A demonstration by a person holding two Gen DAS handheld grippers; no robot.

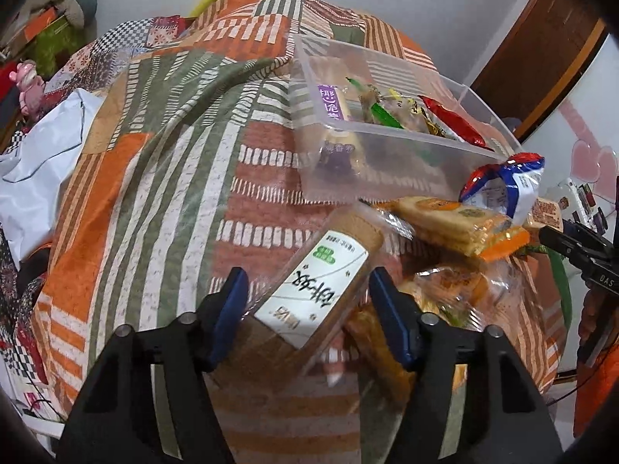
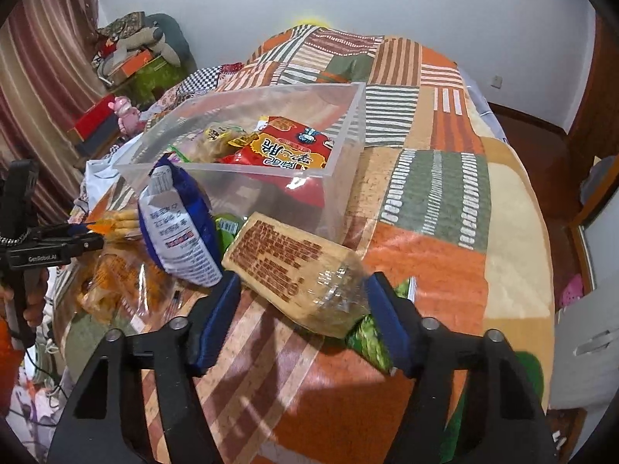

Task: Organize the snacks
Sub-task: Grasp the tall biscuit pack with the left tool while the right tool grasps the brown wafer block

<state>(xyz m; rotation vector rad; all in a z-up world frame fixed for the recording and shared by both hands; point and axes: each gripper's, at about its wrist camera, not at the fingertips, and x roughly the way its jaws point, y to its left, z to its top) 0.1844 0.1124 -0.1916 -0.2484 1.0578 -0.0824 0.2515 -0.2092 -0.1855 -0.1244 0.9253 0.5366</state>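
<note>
The left gripper [image 1: 309, 294] has its blue pads spread wide on both sides of a brown cracker pack [image 1: 321, 290] with a white label, but I cannot tell if they touch it. The right gripper [image 2: 305, 309] is wide too, with a tan cracker pack [image 2: 286, 266] lying between its pads on top of a green bag [image 2: 367, 338]. Both packs sit in the snack pile on the patchwork blanket [image 2: 437, 208], just in front of the clear box [image 2: 348, 123], which has a red bag [image 2: 282, 150] and other snacks inside.
</note>
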